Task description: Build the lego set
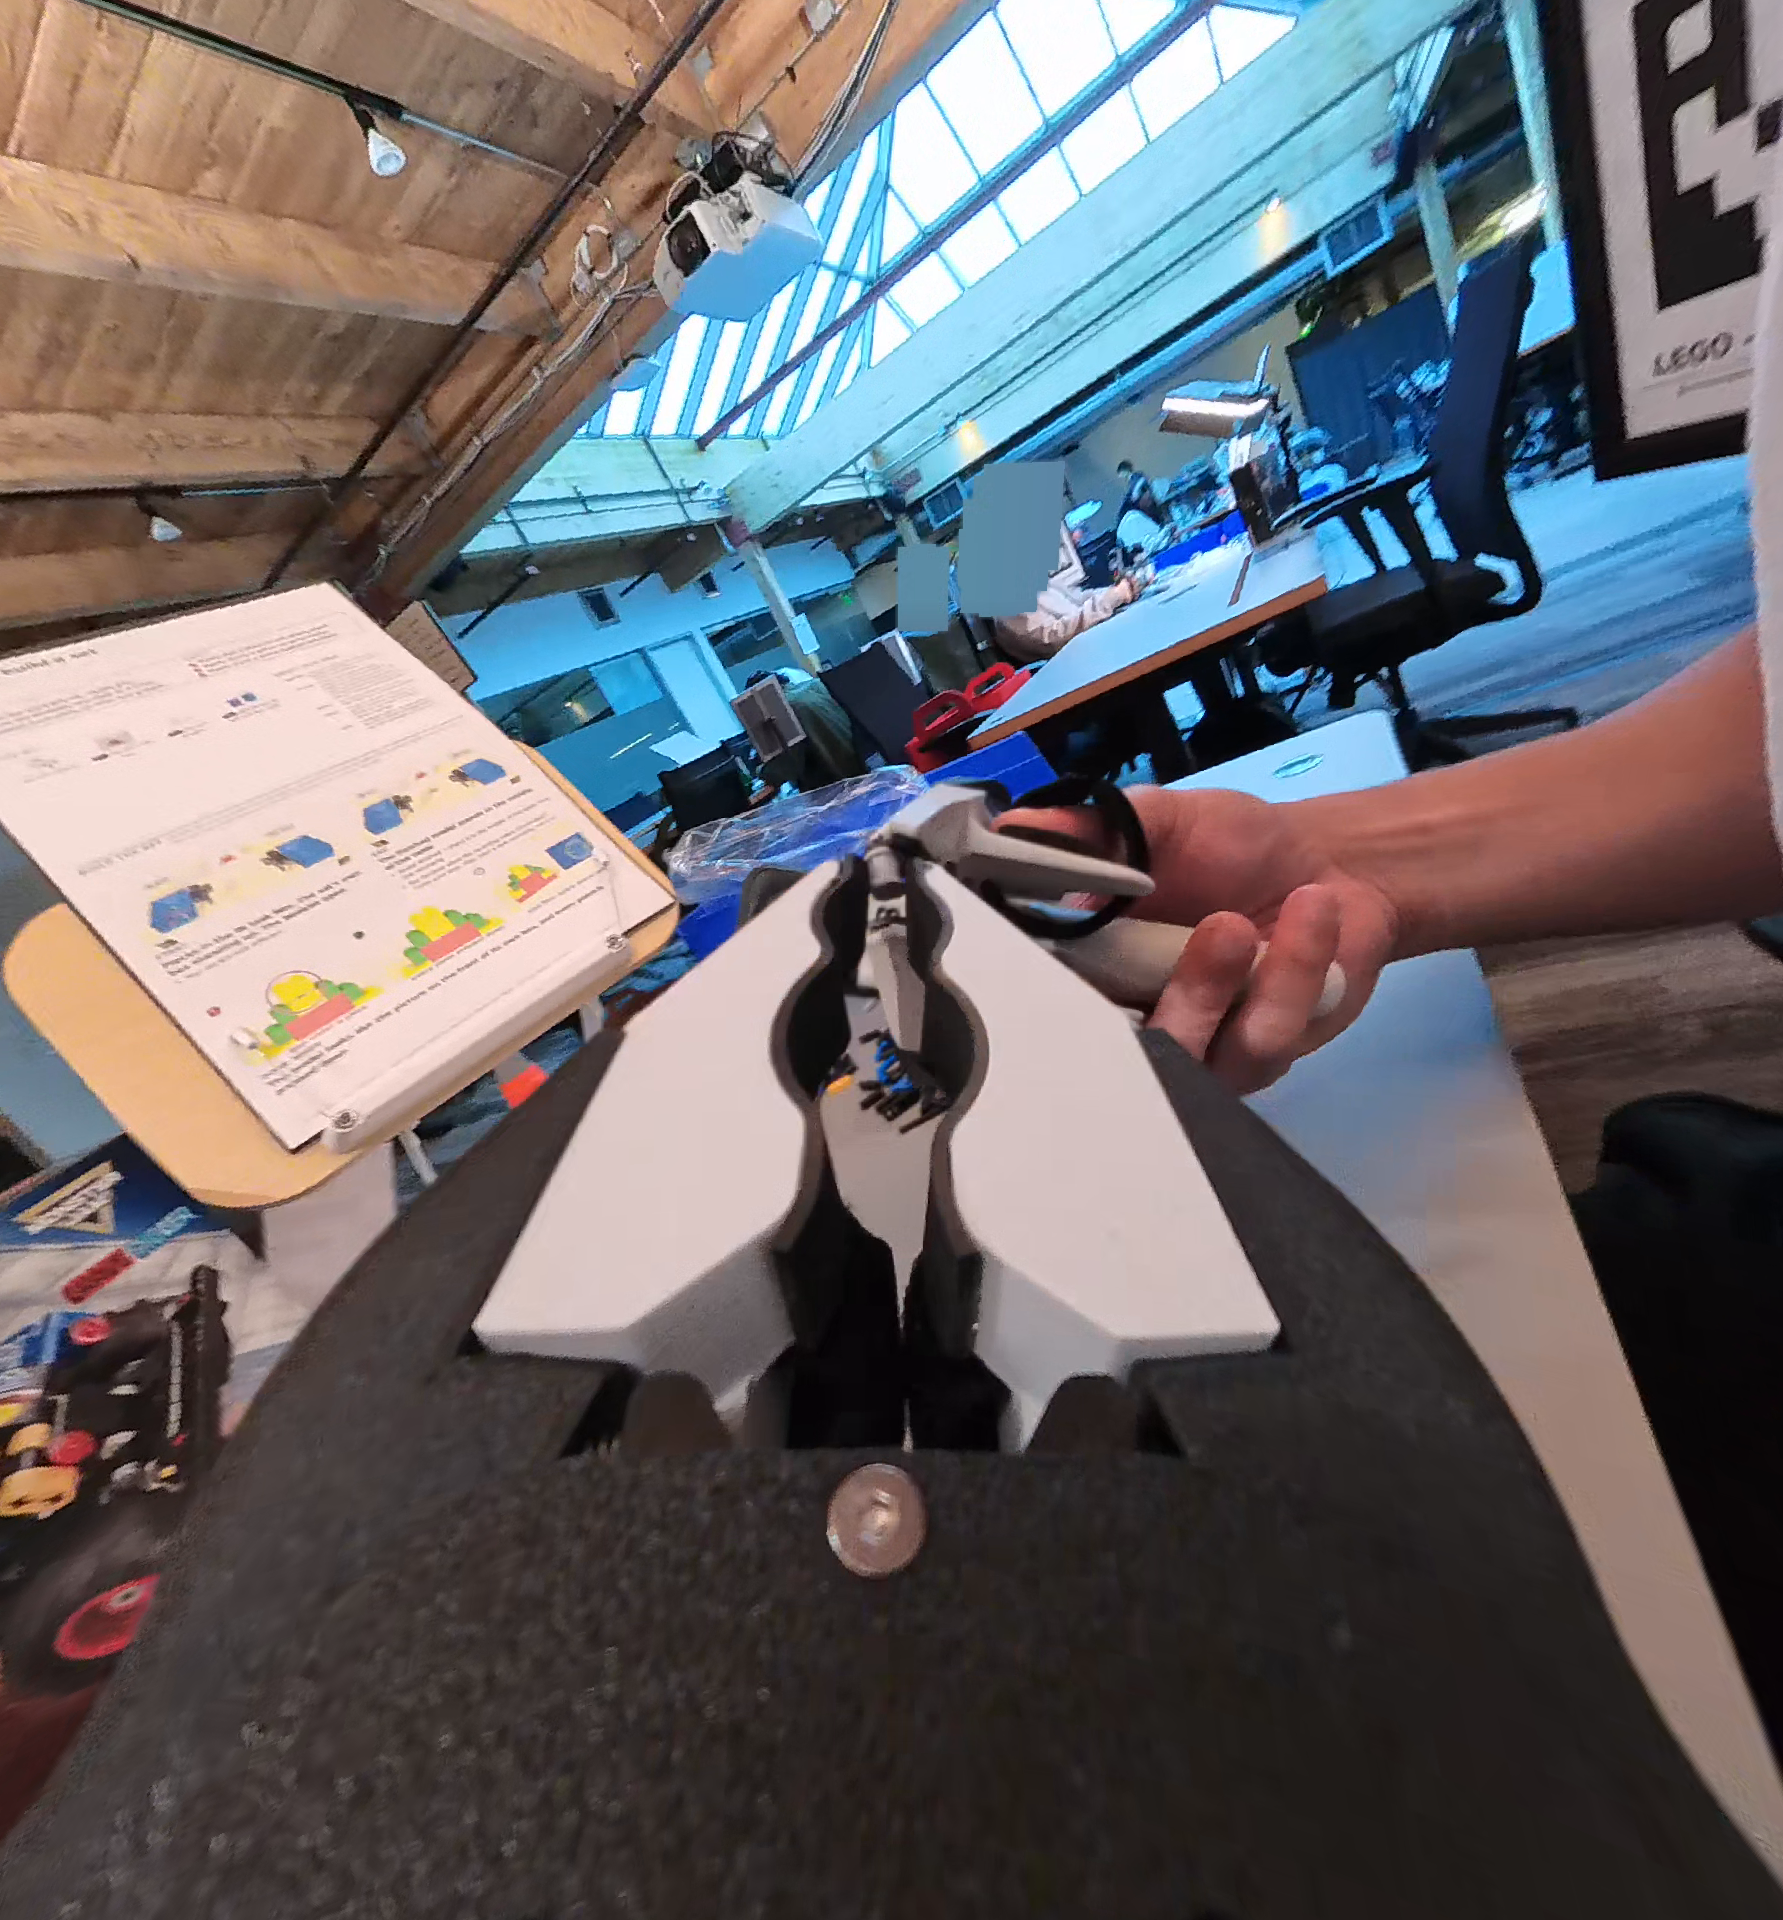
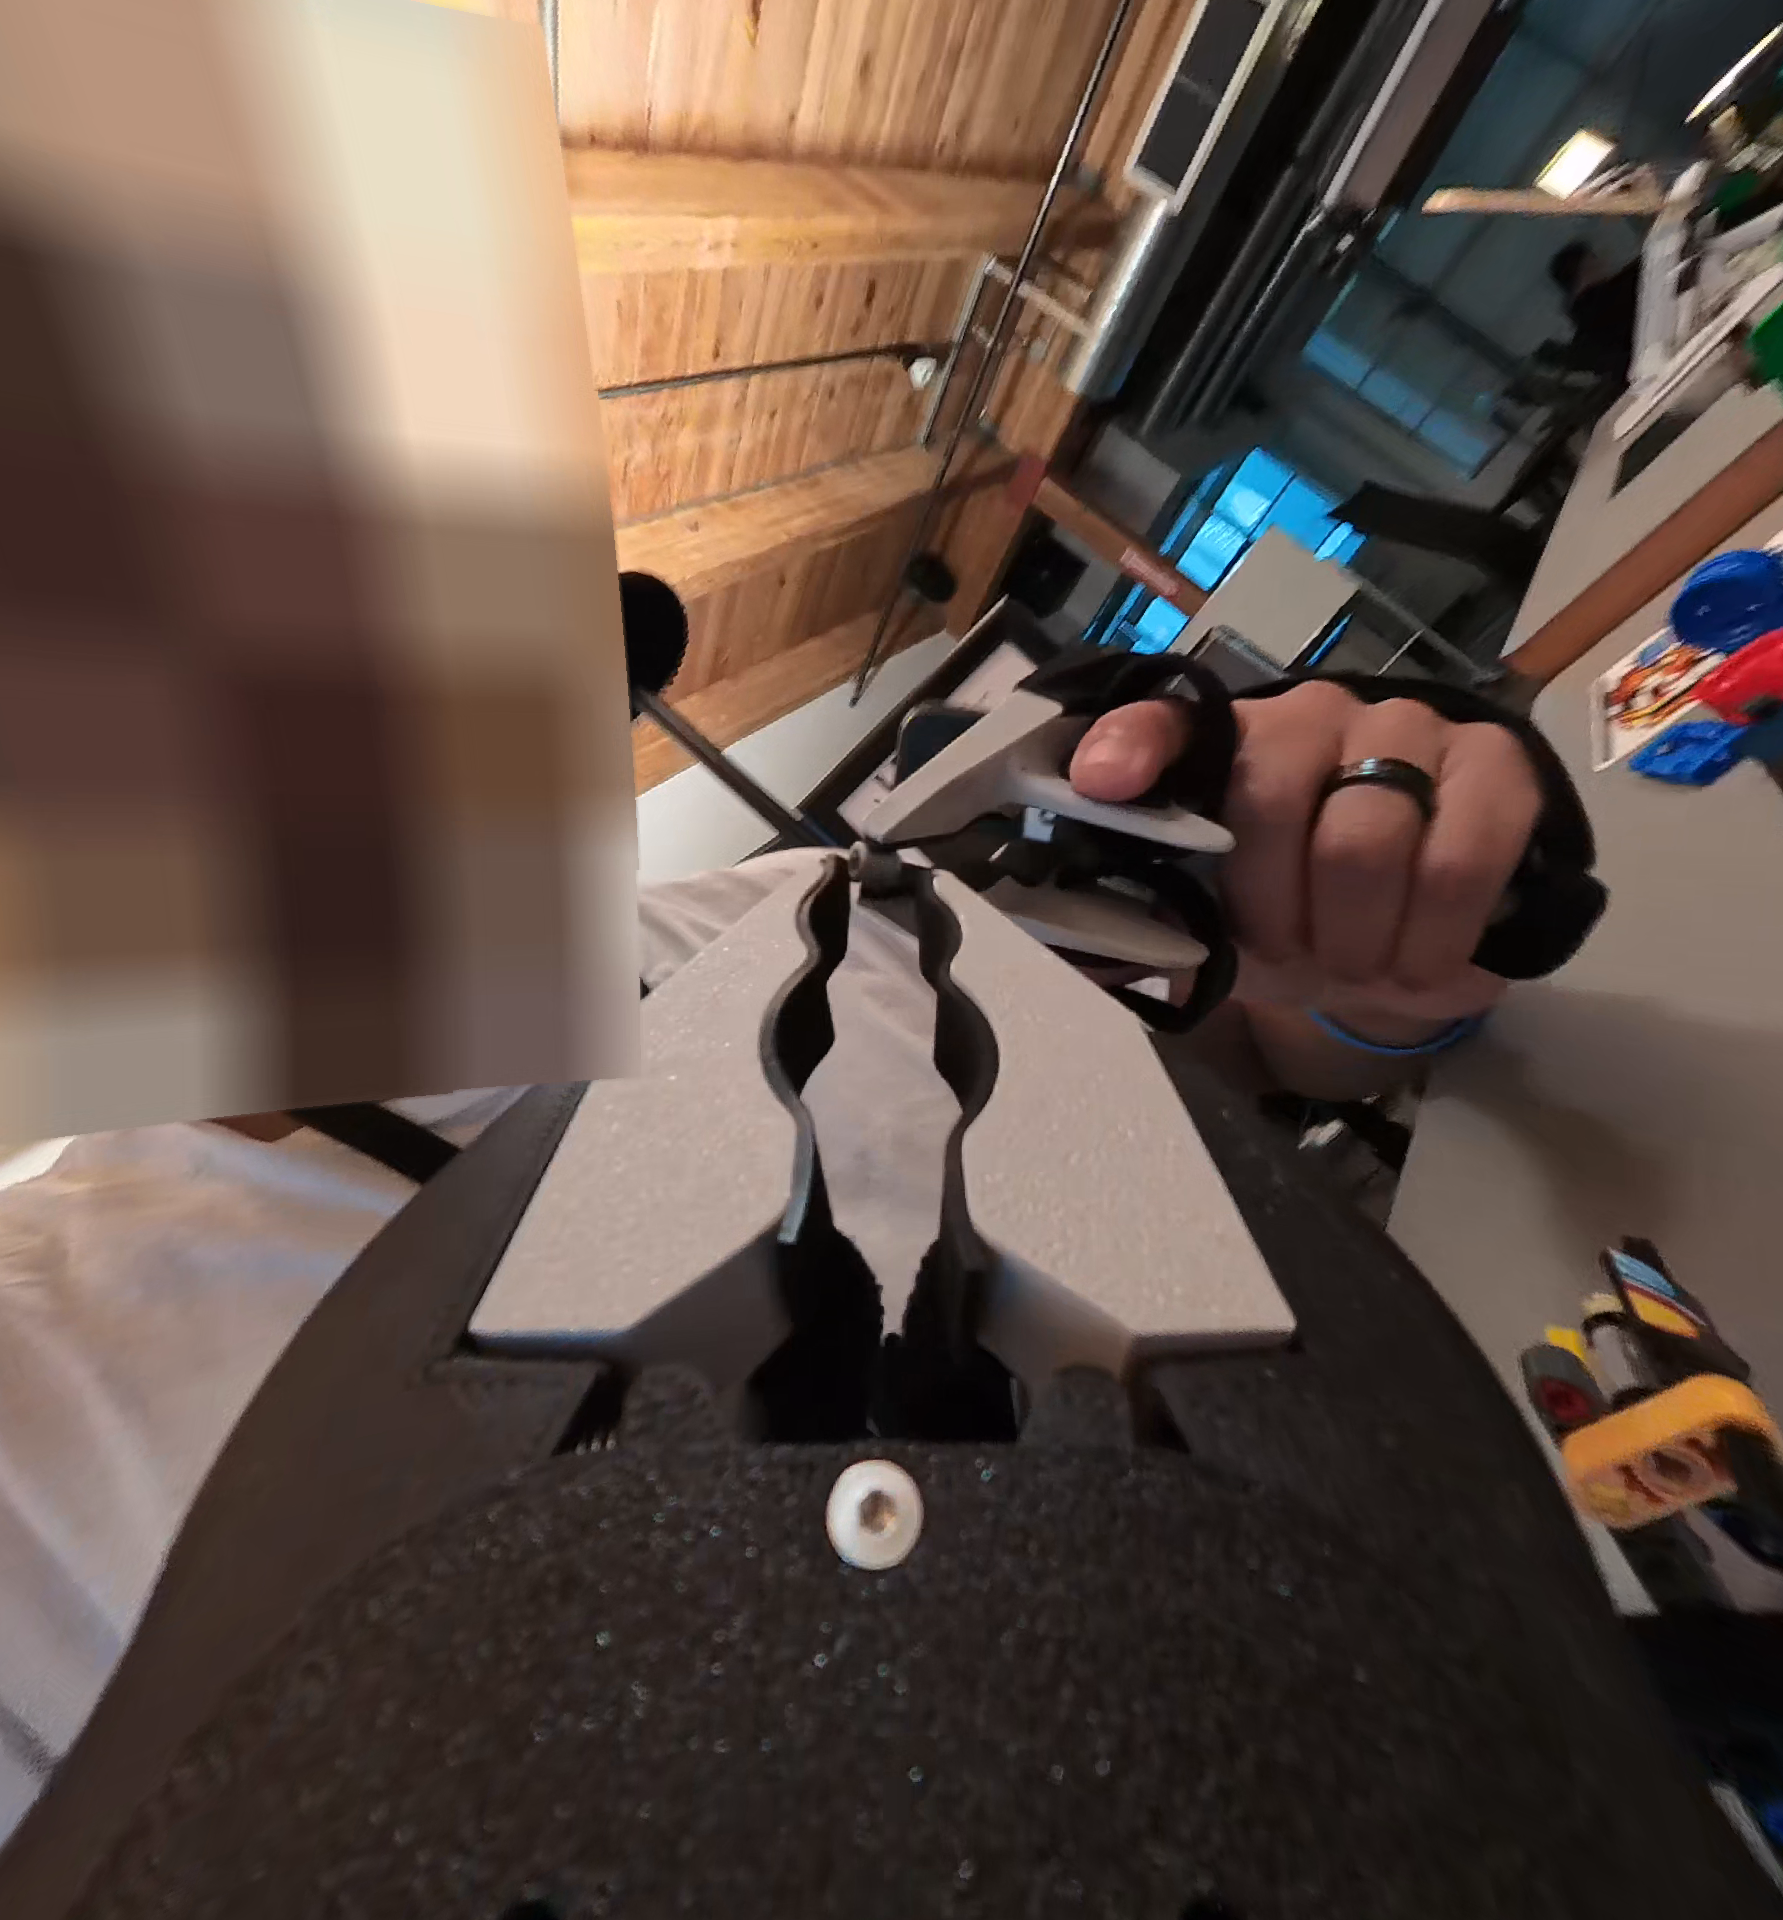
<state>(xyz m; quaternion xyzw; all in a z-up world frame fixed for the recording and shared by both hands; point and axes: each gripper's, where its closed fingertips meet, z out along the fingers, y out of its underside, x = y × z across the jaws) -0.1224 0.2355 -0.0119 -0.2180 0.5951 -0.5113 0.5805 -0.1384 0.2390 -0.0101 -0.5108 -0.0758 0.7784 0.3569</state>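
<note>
Table: a plain, smooth grey top (image 2: 1645, 1091) runs down the right side of the right wrist view.
Lego box: a glossy printed carton (image 1: 66, 1455) lies at the lower left of the left wrist view.
Instruction sheet: a white page with coloured build drawings (image 1: 295, 862) leans on a rounded plywood stand at centre left.
Part-built model: a chunk of yellow and black bricks (image 2: 1645, 1444) sits at the lower right of the right wrist view. Blue and red pieces (image 2: 1749, 644) lie at the right edge.
Left gripper (image 1: 882, 878): matt white fingers with wavy inner edges on a grainy black body. They stand a narrow gap apart, and I cannot tell whether they grip anything.
Right gripper (image 2: 874, 873): the same build. Its tips are drawn almost together and seem to pinch the small piece.
Small dark piece (image 2: 876, 871): a stubby black part, raised above the table at frame centre, where your two grippers meet tip to tip.
Step in hand: you are probably passing or mating this one small part between the grippers.
Next move: it calls for steady alignment and light pressure, because a hard, tiny part can pop out of smooth tips.
</note>
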